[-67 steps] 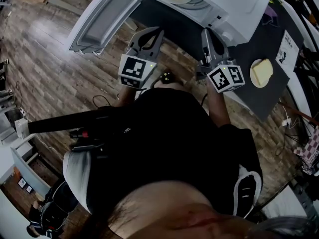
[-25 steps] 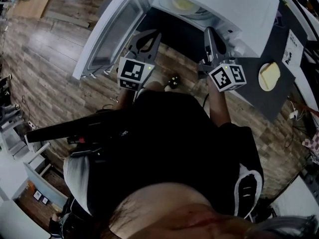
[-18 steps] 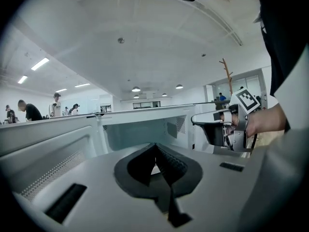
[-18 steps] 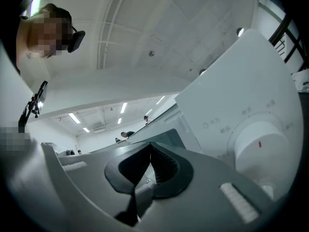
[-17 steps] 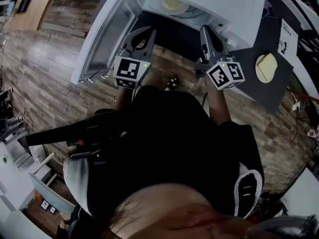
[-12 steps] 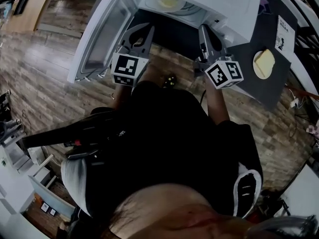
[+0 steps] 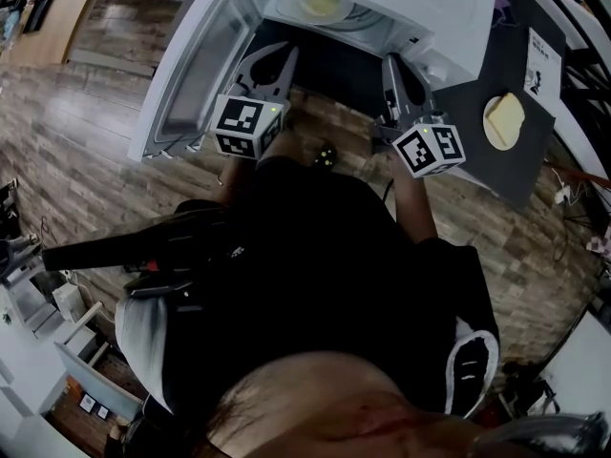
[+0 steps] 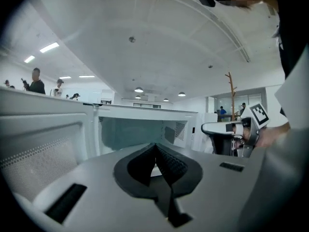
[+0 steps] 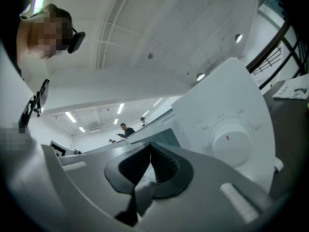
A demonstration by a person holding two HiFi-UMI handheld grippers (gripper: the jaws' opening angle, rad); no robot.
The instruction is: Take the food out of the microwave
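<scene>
While your tongs hang shut and empty before the open microwave [image 7: 449, 12], the food [image 7: 323, 5] lies inside.
The door [image 7: 196, 60] swings left. Your left tongs [image 7: 283, 57] face the cavity, which the frame edge cuts off, so the food is only partly seen. Your right tongs [image 7: 390, 63] sit beside the dial [image 9: 232, 140]. In both gripper views, the closed tips block any sight of the food.
</scene>
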